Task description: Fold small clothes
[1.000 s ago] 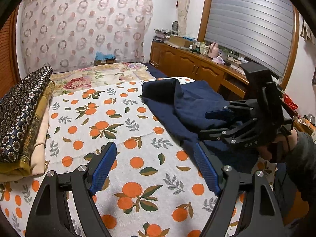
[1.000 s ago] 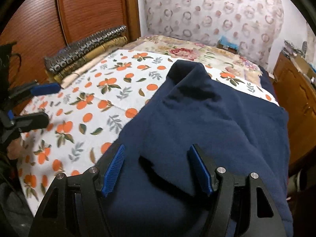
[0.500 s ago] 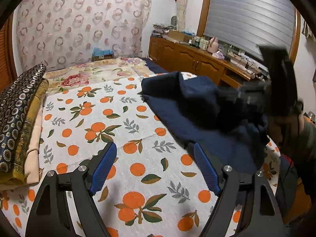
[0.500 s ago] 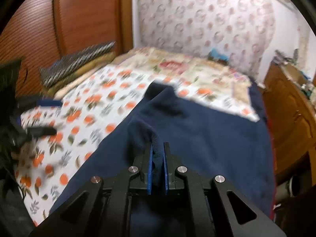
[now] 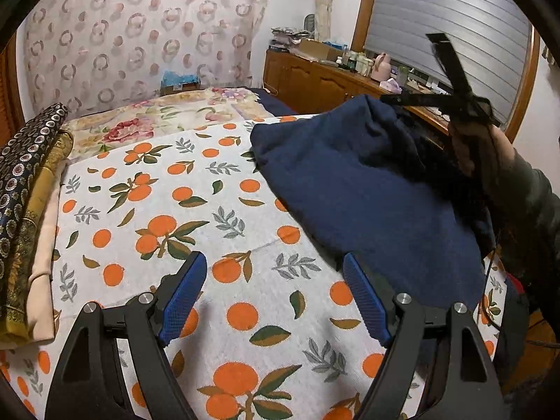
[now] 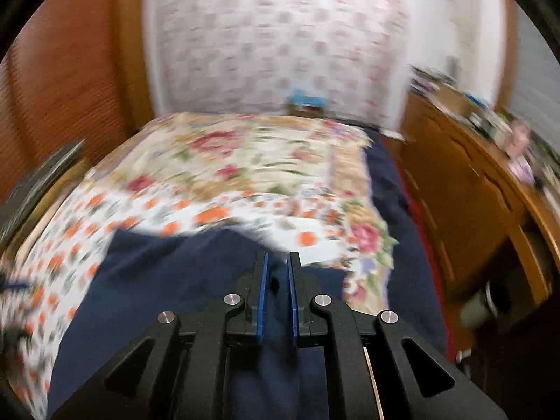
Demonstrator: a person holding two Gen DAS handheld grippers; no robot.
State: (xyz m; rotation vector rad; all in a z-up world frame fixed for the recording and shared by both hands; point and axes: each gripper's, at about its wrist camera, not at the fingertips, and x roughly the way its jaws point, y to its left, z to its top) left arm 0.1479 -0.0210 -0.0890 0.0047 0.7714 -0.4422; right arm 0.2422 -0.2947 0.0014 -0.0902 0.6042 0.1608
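Observation:
A dark navy garment (image 5: pixel 353 189) lies on the right half of the orange-print bed cover (image 5: pixel 168 217). My left gripper (image 5: pixel 273 280) is open and empty, low over the cover, its right finger near the garment's near edge. My right gripper (image 6: pixel 277 273) is shut on a fold of the navy garment (image 6: pixel 168 280) and holds it lifted. In the left wrist view the right gripper (image 5: pixel 451 94) is raised at the right, with the cloth hanging up to it. The right wrist view is blurred by motion.
A stack of folded patterned blankets (image 5: pixel 24 203) lies along the bed's left edge. A floral quilt (image 5: pixel 168 119) covers the far end. A wooden sideboard (image 5: pixel 322 80) with clutter runs along the right wall. A wooden wardrobe (image 6: pixel 63 87) stands at the left.
My right gripper shut on the navy garment and has lifted it up and toward the far end of the bed. My left gripper stayed open, nearly still.

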